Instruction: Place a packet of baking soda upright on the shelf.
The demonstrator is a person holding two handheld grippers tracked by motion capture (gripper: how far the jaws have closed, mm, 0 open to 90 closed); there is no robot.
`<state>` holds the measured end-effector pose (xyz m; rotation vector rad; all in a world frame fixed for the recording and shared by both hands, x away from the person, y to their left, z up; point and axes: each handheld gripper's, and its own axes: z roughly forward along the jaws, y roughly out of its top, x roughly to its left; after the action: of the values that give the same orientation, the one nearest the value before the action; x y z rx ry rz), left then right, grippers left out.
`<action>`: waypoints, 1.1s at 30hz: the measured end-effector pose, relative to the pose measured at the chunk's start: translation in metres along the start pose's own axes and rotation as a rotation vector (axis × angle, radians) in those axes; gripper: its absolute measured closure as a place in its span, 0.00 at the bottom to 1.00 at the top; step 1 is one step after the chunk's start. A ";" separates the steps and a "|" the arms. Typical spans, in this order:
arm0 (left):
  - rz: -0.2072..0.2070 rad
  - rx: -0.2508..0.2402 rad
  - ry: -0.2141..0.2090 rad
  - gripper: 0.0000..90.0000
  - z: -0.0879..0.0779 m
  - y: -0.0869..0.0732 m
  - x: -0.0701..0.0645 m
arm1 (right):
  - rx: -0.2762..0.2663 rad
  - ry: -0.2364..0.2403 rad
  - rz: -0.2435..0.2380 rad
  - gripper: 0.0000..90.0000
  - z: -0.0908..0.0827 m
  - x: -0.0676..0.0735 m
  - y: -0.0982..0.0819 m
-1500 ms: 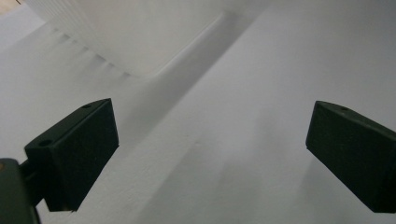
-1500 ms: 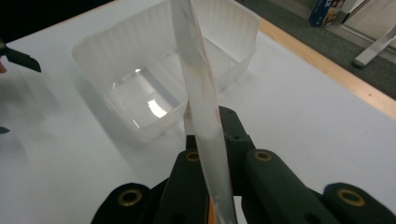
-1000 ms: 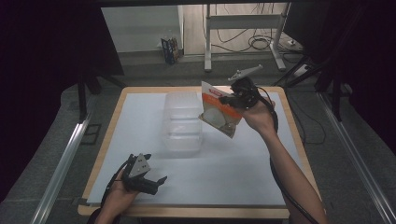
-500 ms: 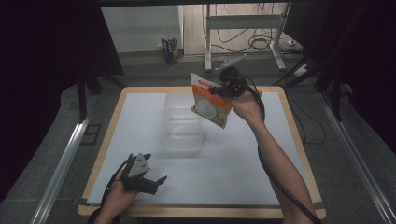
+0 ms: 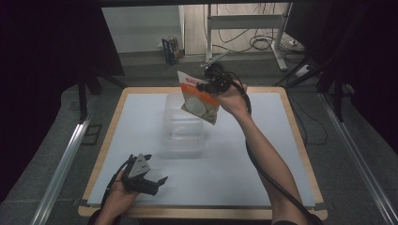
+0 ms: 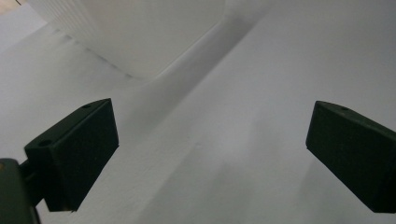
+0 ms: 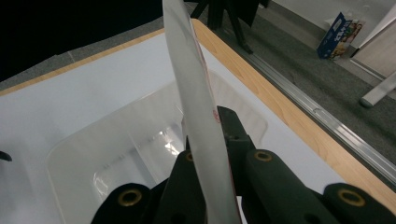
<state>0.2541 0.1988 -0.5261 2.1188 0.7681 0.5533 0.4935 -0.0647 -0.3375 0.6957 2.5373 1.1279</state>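
Flat, glossy packet [image 5: 199,99], orange band across the top and pale round shapes printed below, hanging tilted above the far right part of the clear bin [image 5: 184,126]. Pinched at its upper edge by the right gripper [image 5: 202,87], jaws pressed tight on the thin film. Seen edge-on from the right gripper view: packet [image 7: 198,112] a slim, slightly bowed white sheet with a red trim, squeezed between matte black jaws with brass-coloured screw heads. Directly beneath, the bin [image 7: 116,154]: translucent plastic, rounded corners, smooth walls, faint glints on its floor. Sitting on a smooth, matte white table top [image 5: 263,154] edged with a light wooden border.

Left gripper [image 5: 157,180] low at the near left of the bin, well apart from it, held in a hand close to the table edge, grey three-cornered plate on top. Jaws spread wide, nothing between them. In the left gripper view, two blocky black pads [image 6: 74,154] with small holes, bare white surface between, and the bin's frosted, finely ribbed wall [image 6: 135,32] beyond.
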 end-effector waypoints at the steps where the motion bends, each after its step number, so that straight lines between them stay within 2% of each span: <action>1: -0.001 -0.001 0.000 0.03 0.000 0.000 0.000 | 0.002 0.002 -0.002 0.98 0.003 0.001 0.002; 8: -0.001 -0.002 0.001 0.03 -0.001 0.000 0.000 | 0.008 0.020 -0.021 0.98 0.024 0.006 0.011; 18: 0.001 -0.002 -0.002 0.03 -0.001 0.000 -0.001 | 0.026 0.077 -0.037 0.98 0.054 0.019 0.014; 22: 0.002 -0.001 -0.002 0.03 -0.001 0.001 -0.001 | 0.051 0.078 -0.043 0.98 0.067 0.022 0.010; 25: 0.007 0.003 -0.002 0.03 -0.001 0.001 -0.001 | 0.063 0.079 -0.028 0.98 0.075 0.021 0.005; 26: -0.003 -0.005 -0.003 0.03 -0.001 0.001 -0.001 | 0.067 0.085 -0.023 0.98 0.079 0.020 0.003; 31: -0.002 -0.003 -0.002 0.03 -0.001 0.001 -0.001 | 0.082 0.081 -0.026 0.98 0.091 0.021 -0.006; 33: -0.003 -0.005 -0.001 0.03 -0.001 0.001 -0.001 | 0.071 0.081 -0.017 0.98 0.092 0.020 -0.008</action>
<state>0.2529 0.1980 -0.5252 2.1130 0.7685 0.5520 0.5138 -0.0020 -0.4051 0.6563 2.6578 1.0862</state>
